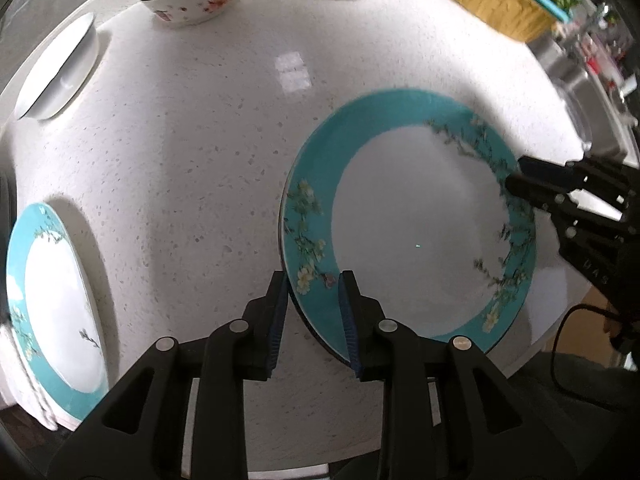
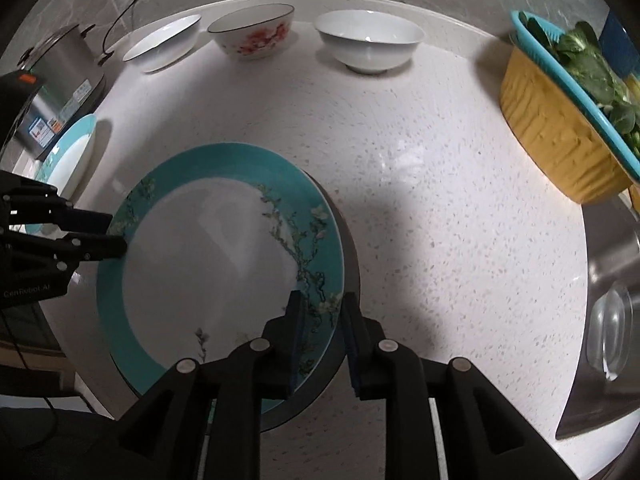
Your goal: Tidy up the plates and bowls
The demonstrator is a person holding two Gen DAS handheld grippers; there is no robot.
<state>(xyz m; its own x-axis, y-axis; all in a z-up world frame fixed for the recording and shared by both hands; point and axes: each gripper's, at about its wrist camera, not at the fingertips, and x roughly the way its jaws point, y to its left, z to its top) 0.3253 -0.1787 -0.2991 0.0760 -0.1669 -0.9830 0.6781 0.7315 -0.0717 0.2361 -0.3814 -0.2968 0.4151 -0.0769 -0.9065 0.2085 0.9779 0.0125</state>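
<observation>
A teal-rimmed floral plate (image 1: 408, 216) is held above the white counter, tilted; it also shows in the right wrist view (image 2: 208, 248). My left gripper (image 1: 314, 284) is shut on its near-left rim. My right gripper (image 2: 320, 304) is shut on the opposite rim; it appears in the left wrist view (image 1: 516, 174) at the plate's right edge, and the left gripper (image 2: 120, 232) appears at the plate's left edge. A second teal plate (image 1: 52, 308) lies at the left (image 2: 68, 152). Three bowls stand at the back: a white one (image 2: 164, 42), a red-flowered one (image 2: 252, 30), a white one (image 2: 370, 38).
A yellow basin (image 2: 560, 136) with a teal colander of greens (image 2: 592, 72) stands at the right. A steel sink (image 2: 612, 292) lies at the far right. A steel cooker (image 2: 60, 80) with a cord stands at the back left.
</observation>
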